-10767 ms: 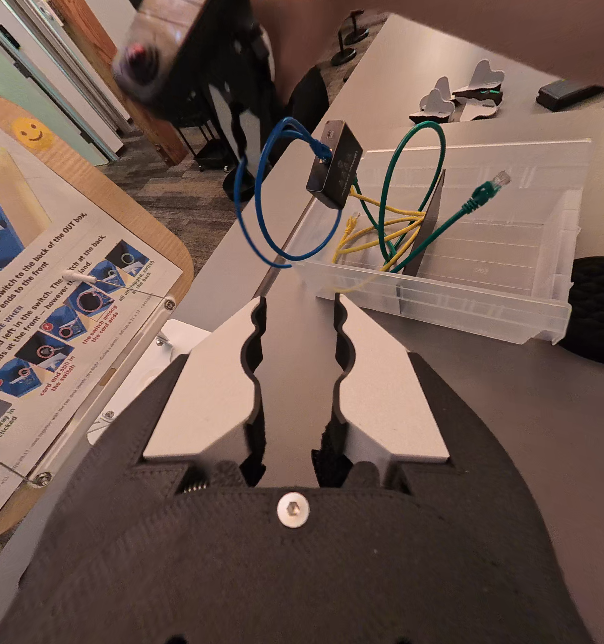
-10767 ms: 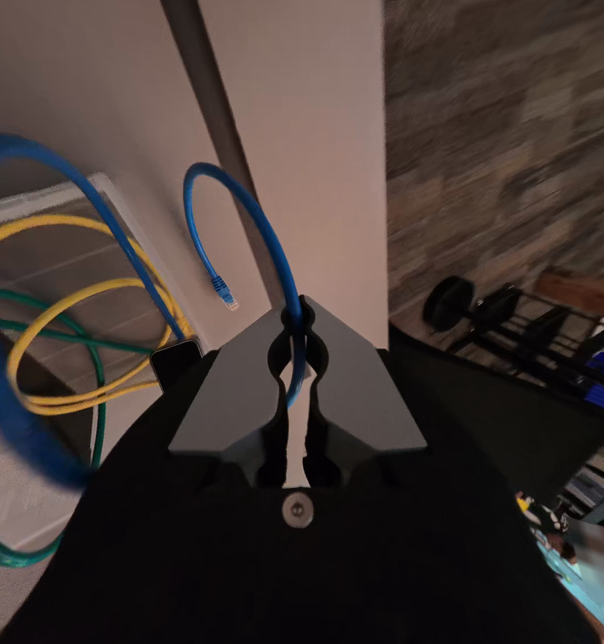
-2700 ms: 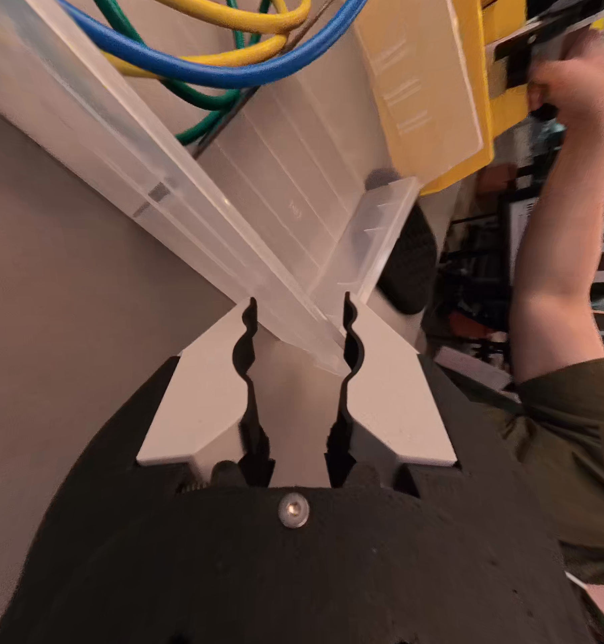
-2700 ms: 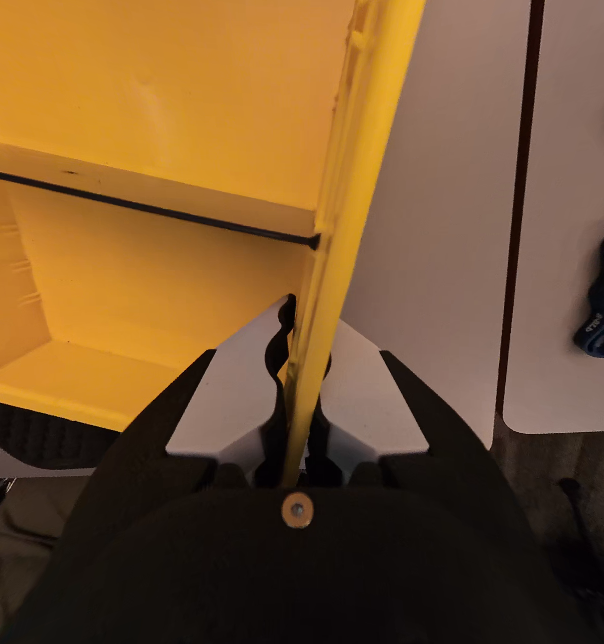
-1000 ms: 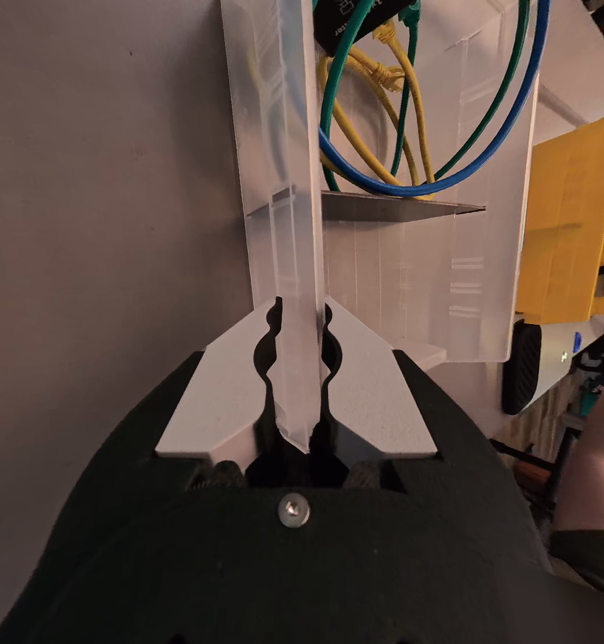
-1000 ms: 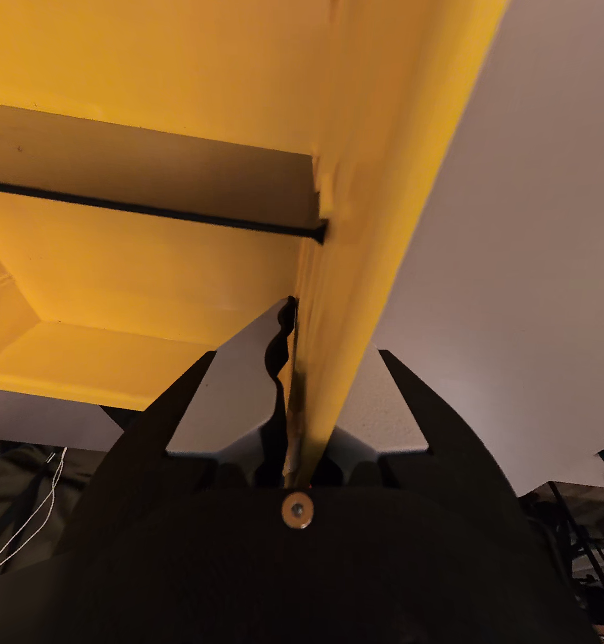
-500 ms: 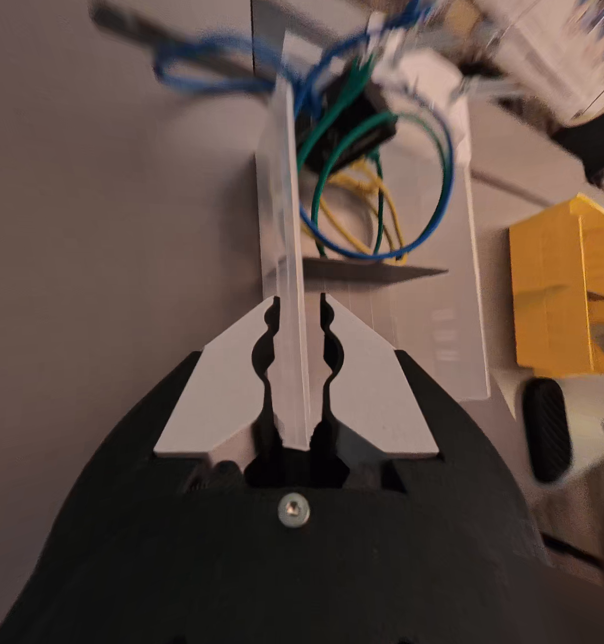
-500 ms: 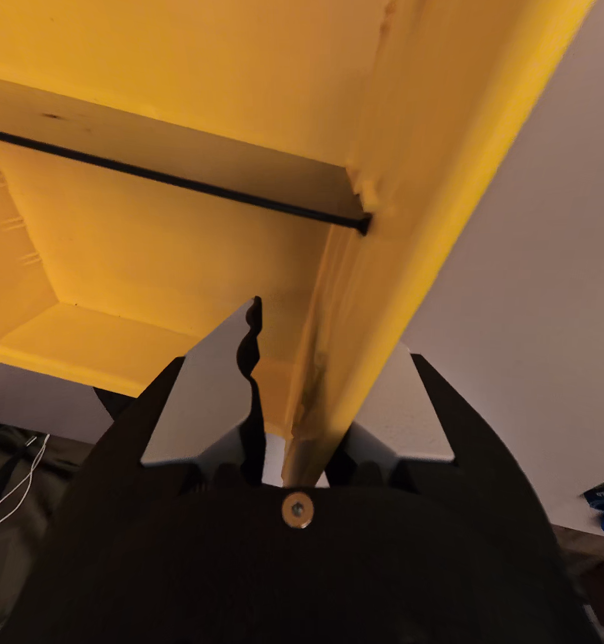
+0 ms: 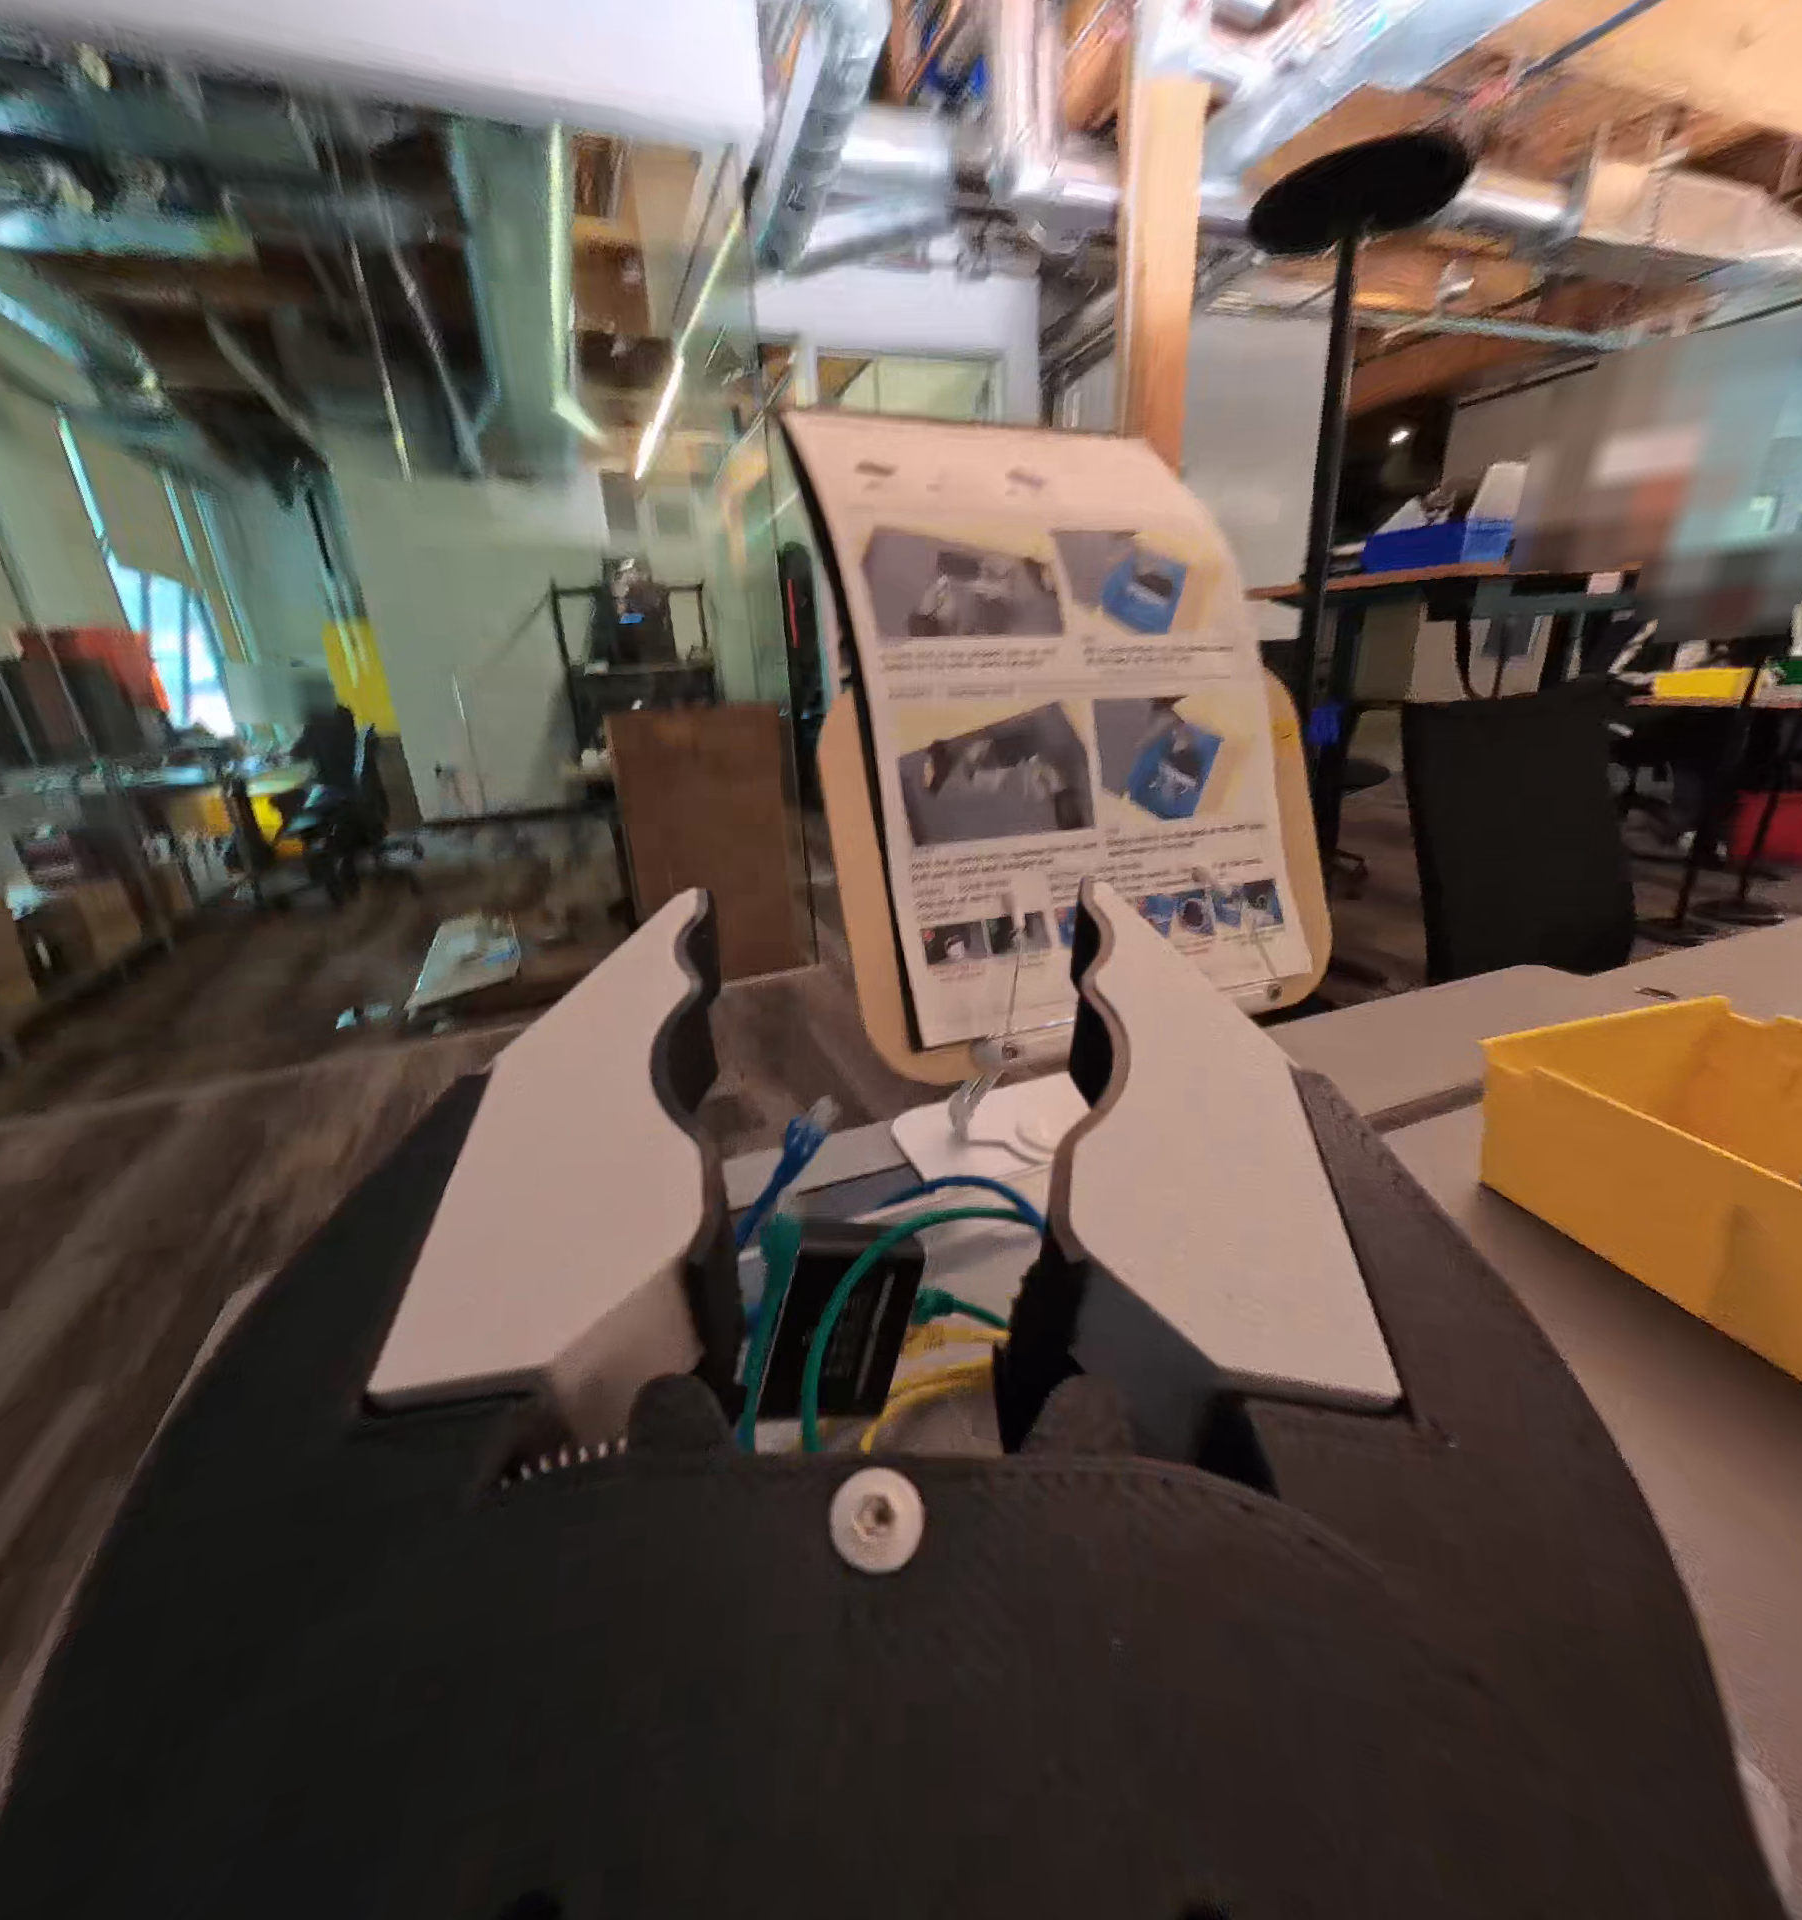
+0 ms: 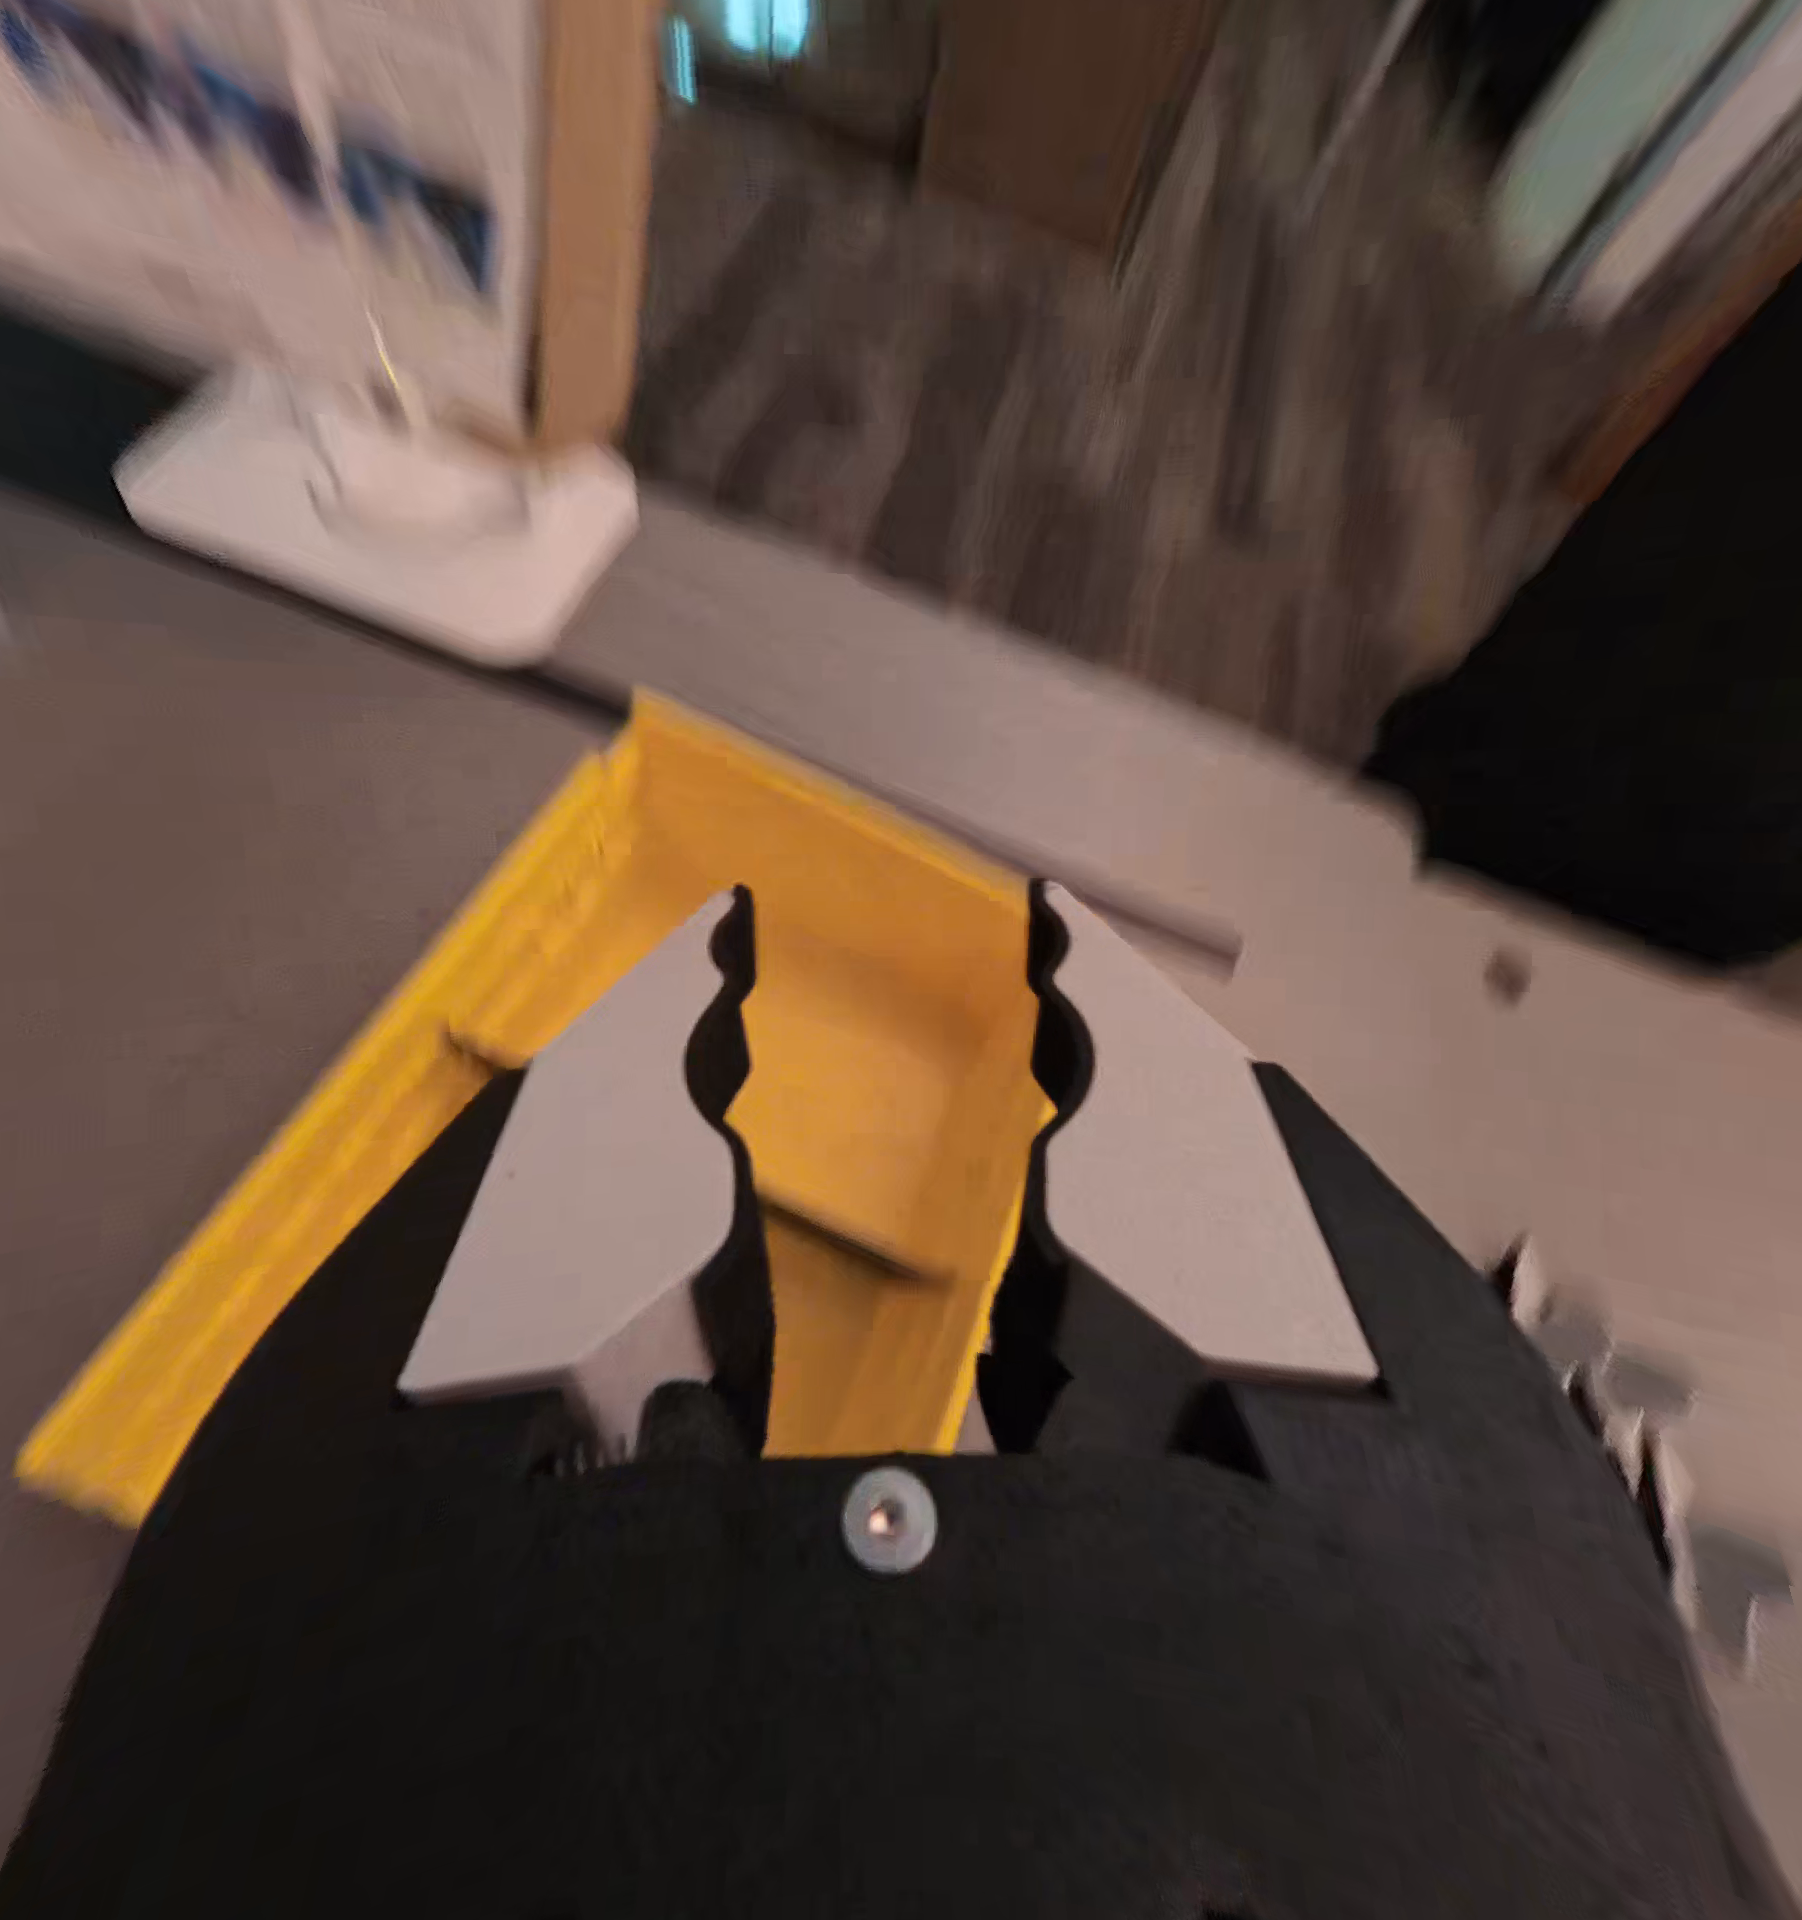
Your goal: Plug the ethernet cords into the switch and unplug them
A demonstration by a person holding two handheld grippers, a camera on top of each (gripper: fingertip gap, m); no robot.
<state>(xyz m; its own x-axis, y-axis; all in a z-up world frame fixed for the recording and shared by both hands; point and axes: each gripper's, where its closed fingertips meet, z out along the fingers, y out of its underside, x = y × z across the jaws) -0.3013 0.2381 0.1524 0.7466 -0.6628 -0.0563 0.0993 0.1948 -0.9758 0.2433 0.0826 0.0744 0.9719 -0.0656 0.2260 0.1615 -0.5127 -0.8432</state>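
My left gripper (image 9: 892,914) is open and empty, raised above the grey table (image 9: 1562,1382). Low between its fingers I see the black switch (image 9: 840,1320) with the green cord (image 9: 907,1242), the yellow cord (image 9: 928,1387) and the blue cord (image 9: 793,1153) looped around it. The blue cord's plug end sticks up free. The clear bin that holds them is mostly hidden by the gripper body. My right gripper (image 10: 889,899) is open and empty above the empty yellow bin (image 10: 357,1143). That view is blurred by motion.
The yellow bin (image 9: 1655,1174) sits on the table to the right of the switch. An instruction board (image 9: 1063,748) on a white stand (image 9: 990,1127) stands at the table's far edge and also shows blurred in the right wrist view (image 10: 377,520). Beyond are floor and office furniture. Some 55 cm of space lies between my two pairs of fingers.
My left gripper has let go of the clear bin's wall, opened and tilted up. My right gripper has opened off the yellow bin's wall and pulled back above it.
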